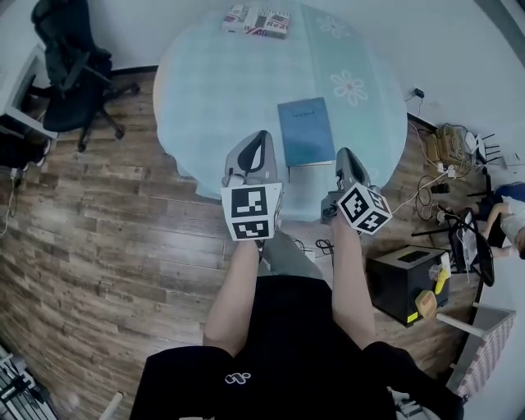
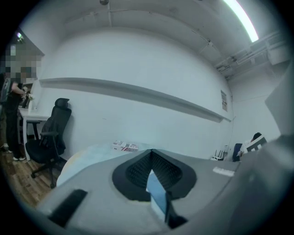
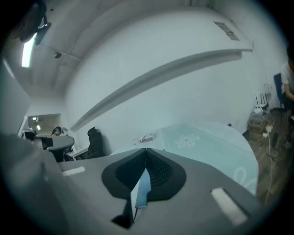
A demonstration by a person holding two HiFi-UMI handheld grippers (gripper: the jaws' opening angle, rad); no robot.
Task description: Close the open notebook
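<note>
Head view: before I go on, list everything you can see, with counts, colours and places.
notebook: one, blue, closed, flat on the table's near side, between the two grippers
table: one, round, pale teal cloth with white flowers, centre
printed box: one, red, white and blue, on the table's far edge
office chair: one, black, on the wood floor, upper left
black case: one, black, on the floor at right
cables: a tangle, dark and white, on the floor right of the table
left hand-held gripper: one, grey, jaws together, empty
right hand-held gripper: one, grey, jaws together, empty
</note>
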